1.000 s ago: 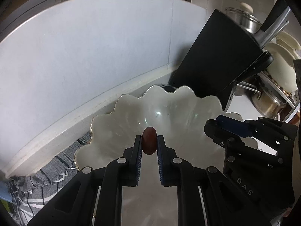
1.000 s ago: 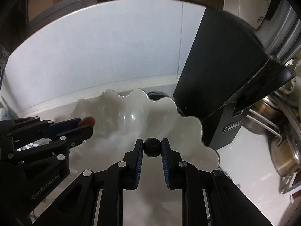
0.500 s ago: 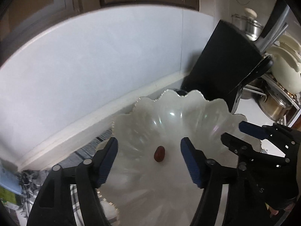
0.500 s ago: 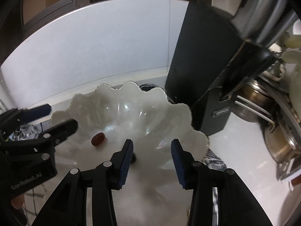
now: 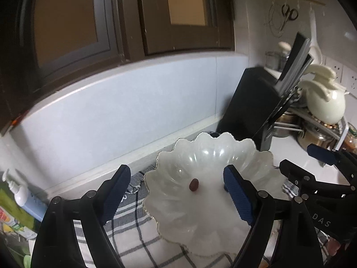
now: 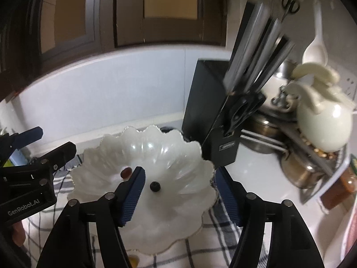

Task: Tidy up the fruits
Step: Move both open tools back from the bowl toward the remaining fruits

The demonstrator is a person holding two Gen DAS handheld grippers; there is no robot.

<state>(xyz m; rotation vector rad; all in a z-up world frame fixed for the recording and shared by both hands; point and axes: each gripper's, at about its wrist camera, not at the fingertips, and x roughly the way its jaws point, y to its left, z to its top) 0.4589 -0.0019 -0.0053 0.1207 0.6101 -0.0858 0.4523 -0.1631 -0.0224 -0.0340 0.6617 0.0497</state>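
A white scalloped glass bowl (image 5: 207, 154) sits on a checked cloth; it also shows in the right wrist view (image 6: 174, 156). A small red-brown fruit (image 5: 194, 184) lies in the bowl, also seen in the right wrist view (image 6: 125, 172). A small dark round fruit (image 6: 155, 186) lies near the bowl's middle. My left gripper (image 5: 176, 192) is open and empty above the bowl's near side. My right gripper (image 6: 180, 192) is open and empty above the bowl, with the dark fruit between its fingers' lines but below them.
A black knife block (image 6: 209, 111) with knives stands right behind the bowl. Pots and a cream ceramic jar (image 6: 323, 125) sit on a rack at the right. A pump bottle (image 5: 20, 194) stands at the far left. The pale blue backsplash (image 5: 125, 111) runs behind.
Both grippers opened and dropped their fruits into the bowl, then pulled back and up, opening wider. The red-brown fruit and the dark fruit now lie in the bowl.
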